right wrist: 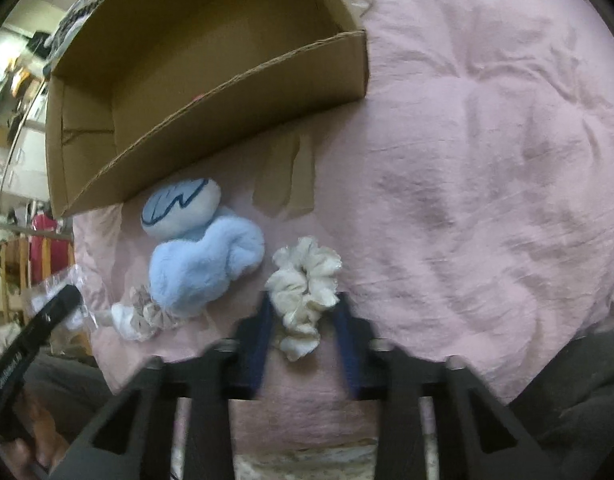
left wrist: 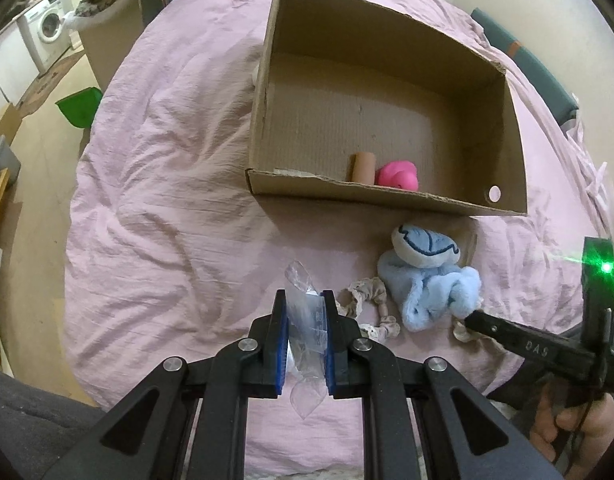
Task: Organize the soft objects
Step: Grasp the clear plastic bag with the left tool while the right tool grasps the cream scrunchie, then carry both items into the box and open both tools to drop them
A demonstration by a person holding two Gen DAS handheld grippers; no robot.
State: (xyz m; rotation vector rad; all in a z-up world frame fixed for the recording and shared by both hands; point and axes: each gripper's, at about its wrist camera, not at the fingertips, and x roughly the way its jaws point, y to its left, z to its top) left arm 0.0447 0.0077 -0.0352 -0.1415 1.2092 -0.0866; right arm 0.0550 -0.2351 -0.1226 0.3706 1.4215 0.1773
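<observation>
Clear plastic bag [left wrist: 305, 320], crumpled, pinched upright between the left gripper [left wrist: 305, 336] pads, its tail hanging below them. Cream scrunchie [right wrist: 303, 292], ruffled, lies flat on the pink cover between the right gripper [right wrist: 305, 320] fingers. Blue plush toy [right wrist: 199, 252] slumped just ahead-left of that gripper, a lace-trimmed scrunchie [right wrist: 147, 316] touching its near edge; the open cardboard box [left wrist: 387, 196] stands beyond them.

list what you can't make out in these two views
- Right wrist view: motion blur smears the right tongs, so whether they press the cream scrunchie is unclear.
- Left wrist view: the cardboard box front wall hides the lower parts of the pink toy and the brown roll.
- Left wrist view: the clear plastic bag in the left tongs is too transparent to show its contents.
</observation>
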